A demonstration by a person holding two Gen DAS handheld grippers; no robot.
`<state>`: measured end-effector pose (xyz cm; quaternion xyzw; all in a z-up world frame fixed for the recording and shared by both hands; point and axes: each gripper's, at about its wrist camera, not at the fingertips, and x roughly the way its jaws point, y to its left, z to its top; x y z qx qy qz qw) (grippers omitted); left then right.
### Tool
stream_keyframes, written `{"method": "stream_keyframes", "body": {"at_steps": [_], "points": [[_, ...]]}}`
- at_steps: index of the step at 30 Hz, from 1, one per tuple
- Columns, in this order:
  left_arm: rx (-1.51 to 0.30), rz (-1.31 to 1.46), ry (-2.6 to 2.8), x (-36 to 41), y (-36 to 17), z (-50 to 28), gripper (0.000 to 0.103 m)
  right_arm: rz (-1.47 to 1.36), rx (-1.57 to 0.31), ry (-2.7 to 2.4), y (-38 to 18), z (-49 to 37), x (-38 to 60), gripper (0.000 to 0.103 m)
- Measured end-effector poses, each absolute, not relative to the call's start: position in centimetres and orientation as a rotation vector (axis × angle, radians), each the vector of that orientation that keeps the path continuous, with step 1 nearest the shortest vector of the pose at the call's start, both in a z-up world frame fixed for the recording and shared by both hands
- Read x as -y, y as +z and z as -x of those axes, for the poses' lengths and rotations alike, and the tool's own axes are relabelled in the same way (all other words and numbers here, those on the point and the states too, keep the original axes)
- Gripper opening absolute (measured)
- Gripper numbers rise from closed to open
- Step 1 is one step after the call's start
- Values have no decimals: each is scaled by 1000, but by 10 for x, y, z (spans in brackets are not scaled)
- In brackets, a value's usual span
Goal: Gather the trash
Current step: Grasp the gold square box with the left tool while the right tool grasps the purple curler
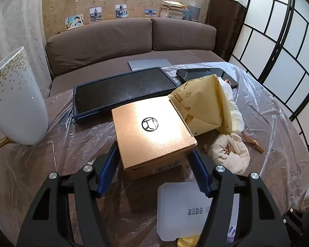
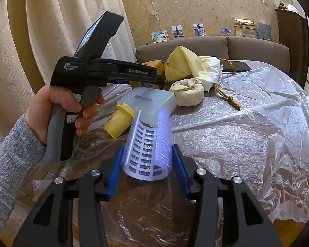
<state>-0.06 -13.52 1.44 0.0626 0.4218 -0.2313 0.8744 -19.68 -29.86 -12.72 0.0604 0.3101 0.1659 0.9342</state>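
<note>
Left wrist view: a table (image 1: pixel 278 148) draped in crinkled clear plastic, with a brown sofa (image 1: pixel 121 41) beyond it. At far centre lies a dark tray (image 1: pixel 121 88), a black tablet (image 1: pixel 206 73) to its right, and a white vase with gold dots (image 1: pixel 16 100) at the left edge. The left gripper (image 1: pixel 154 164) has its blue pads spread on either side of a tan cardboard box (image 1: pixel 152 131); whether the pads touch its sides cannot be told. The box is square, its lid shiny, with a round black logo and a barcode on the near face. Right of it, a crumpled yellow paper bag (image 1: pixel 204 105) leans against it, a wadded cream tissue (image 1: pixel 230 152) lies nearer, and a brown twig-like scrap (image 1: pixel 255 143) is just beyond that. Close to the camera sits a translucent white plastic case (image 1: pixel 181 210).

The right wrist view shows the right gripper (image 2: pixel 148 170) with a curved, perforated white-and-purple roller piece (image 2: pixel 148 148) between its fingers; contact is unclear. Left of it lies a small yellow cup (image 2: pixel 120 123) on its side, with the person's left hand (image 2: pixel 57 107) on the other tool's handle.
</note>
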Motion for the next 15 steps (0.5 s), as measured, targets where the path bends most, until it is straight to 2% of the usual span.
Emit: {"method": "stream_keyframes", "body": {"at_steps": [15], "points": [[-809, -94, -447, 101, 32, 31, 66, -175, -633, 363, -127, 198, 313, 43]]}}
